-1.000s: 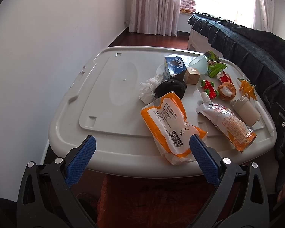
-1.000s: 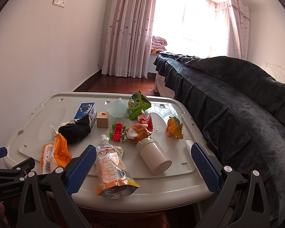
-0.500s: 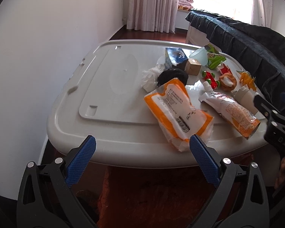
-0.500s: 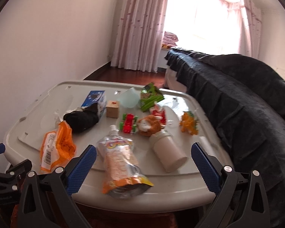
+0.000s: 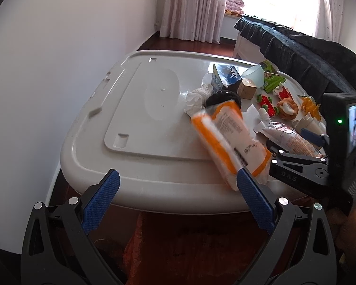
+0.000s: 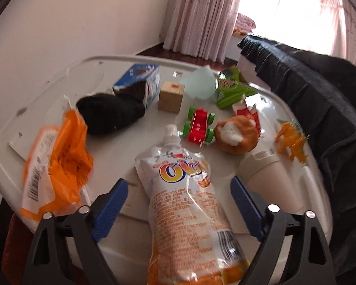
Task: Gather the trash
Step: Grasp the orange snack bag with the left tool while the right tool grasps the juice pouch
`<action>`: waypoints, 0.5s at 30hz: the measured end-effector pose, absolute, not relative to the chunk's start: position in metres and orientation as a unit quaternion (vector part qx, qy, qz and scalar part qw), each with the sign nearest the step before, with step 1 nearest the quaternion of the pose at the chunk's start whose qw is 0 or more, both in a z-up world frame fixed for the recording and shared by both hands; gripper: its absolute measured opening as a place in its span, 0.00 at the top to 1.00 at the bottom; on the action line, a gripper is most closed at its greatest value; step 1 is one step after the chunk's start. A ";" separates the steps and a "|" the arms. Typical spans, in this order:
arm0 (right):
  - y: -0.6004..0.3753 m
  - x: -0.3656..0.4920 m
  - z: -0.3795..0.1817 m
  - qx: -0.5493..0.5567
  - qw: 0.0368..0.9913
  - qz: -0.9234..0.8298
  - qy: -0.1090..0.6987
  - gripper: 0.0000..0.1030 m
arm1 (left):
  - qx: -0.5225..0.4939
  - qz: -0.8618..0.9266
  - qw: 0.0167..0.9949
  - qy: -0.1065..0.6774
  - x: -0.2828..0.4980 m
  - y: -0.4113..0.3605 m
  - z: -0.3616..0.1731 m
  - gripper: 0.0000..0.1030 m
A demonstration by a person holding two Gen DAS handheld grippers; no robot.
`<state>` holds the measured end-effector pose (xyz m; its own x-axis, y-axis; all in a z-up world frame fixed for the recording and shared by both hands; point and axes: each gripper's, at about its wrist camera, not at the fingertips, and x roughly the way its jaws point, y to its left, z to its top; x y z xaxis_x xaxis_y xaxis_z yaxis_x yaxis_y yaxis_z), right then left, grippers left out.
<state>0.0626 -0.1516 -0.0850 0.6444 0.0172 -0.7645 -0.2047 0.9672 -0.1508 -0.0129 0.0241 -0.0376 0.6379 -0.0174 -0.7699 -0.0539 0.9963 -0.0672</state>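
A white storage-bin lid (image 5: 135,109) serves as the table. An orange-and-white snack bag (image 5: 225,137) lies near its front edge, with a crumpled white tissue (image 5: 198,96) behind it. My left gripper (image 5: 177,175) hangs open just off the front edge, empty, its right finger close under the bag's end. In the right wrist view a spouted drink pouch (image 6: 189,209) lies lengthwise between the fingers of my right gripper (image 6: 178,190). Its jaws are closing, and a gap still shows on each side of the pouch. The orange bag (image 6: 57,163) sits left of it.
Further back lie a black cloth (image 6: 109,111), blue box (image 6: 140,80), wooden cube (image 6: 169,96), toy car (image 6: 199,125), plush ball (image 6: 235,135), orange dinosaur (image 6: 292,142), green packet (image 6: 232,90) and a tipped white cup (image 6: 270,180). A dark-covered bed (image 6: 320,95) borders the right side.
My right gripper has dropped and moved in over the drink pouch, and its jaws have narrowed. It now shows at the right of the left wrist view. The left gripper has barely moved.
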 end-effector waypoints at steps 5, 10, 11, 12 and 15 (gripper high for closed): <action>-0.152 0.064 -0.086 -0.109 0.895 0.079 0.426 0.48 | -0.047 0.009 0.901 0.431 -0.010 0.022 -0.041 0.07; -0.157 0.055 -0.079 -0.108 0.900 0.075 0.416 0.52 | -0.057 0.007 0.900 0.432 -0.005 0.019 -0.039 0.07; -0.159 0.054 -0.076 -0.109 0.902 0.074 0.412 0.52 | -0.064 0.006 0.899 0.433 -0.003 0.018 -0.038 0.07; -0.161 0.050 -0.068 -0.107 0.907 0.073 0.401 0.52 | -0.072 0.002 0.898 0.435 -0.001 0.017 -0.037 0.07; -0.167 0.043 -0.050 -0.102 0.916 0.073 0.382 0.52 | -0.083 -0.008 0.896 0.436 0.009 0.005 -0.032 0.07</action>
